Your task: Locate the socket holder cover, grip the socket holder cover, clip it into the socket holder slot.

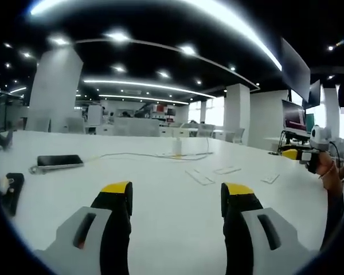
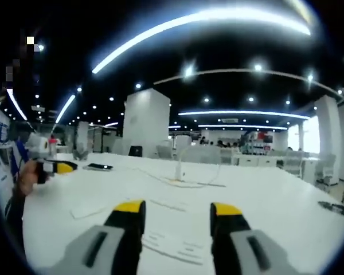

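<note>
Jaws stood apart and empty on both the left gripper (image 1: 176, 197) and the right gripper (image 2: 178, 215). Flat white covers (image 1: 199, 177) lay beyond the left gripper on the table (image 1: 160, 229); so thin, one could've easily slipped a pinch.

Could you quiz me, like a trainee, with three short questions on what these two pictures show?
1. True or false: the left gripper is shut on a white part.
2. Which lies on the table to the left of the left gripper's jaws in the left gripper view? A) a dark phone B) a red cup C) a book
3. Fill in: in the right gripper view, the flat white pieces lie on the table in front of the ____ right gripper.

Key: 1 false, its jaws stand apart with nothing between them; 2 A, the phone; 3 open.
</note>
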`<state>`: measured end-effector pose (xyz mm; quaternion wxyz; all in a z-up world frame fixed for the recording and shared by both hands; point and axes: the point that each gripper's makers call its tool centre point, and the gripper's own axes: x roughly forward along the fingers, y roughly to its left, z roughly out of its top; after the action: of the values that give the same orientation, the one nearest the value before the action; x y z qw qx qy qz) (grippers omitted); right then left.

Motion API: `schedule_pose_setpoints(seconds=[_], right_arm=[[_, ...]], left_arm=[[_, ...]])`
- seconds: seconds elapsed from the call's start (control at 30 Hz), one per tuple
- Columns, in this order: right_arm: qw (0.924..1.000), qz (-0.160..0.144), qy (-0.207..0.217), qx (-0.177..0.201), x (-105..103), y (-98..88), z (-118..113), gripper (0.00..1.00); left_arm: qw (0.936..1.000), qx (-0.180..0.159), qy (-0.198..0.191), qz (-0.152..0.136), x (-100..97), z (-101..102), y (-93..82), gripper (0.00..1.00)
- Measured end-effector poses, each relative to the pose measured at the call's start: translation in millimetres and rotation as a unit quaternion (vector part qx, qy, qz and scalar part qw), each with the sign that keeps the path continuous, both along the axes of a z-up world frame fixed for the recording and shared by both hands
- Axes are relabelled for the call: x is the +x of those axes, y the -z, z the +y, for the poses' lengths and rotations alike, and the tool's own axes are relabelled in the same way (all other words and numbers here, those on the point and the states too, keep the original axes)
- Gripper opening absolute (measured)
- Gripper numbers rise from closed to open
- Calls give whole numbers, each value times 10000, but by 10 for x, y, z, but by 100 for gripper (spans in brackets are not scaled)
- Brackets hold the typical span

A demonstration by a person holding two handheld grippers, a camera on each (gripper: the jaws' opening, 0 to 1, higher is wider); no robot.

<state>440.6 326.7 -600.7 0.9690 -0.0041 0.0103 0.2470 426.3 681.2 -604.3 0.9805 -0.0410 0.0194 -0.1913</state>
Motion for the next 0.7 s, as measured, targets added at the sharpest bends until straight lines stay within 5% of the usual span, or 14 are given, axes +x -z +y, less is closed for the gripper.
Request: schedule_pose_setpoints(seconds=[0.17,0.3,0.5,0.7], right_arm=[[9986,125,136,-486,38,20,-22,49],[9949,-151,15,-993,23,-226,59,51],[9807,-354,-134,-1919,31,-519,89,57],[9645,-198,-596,-2567,63,-481,160,57]], left_arm=[[10000,-29,10,25,-6,-16,19,63],[10000,-35,60,55,-18,-49,40,62],[9999,-43,87,26,-41,-76,37,62],[9999,-46,79,54,-48,-90,60,62]])
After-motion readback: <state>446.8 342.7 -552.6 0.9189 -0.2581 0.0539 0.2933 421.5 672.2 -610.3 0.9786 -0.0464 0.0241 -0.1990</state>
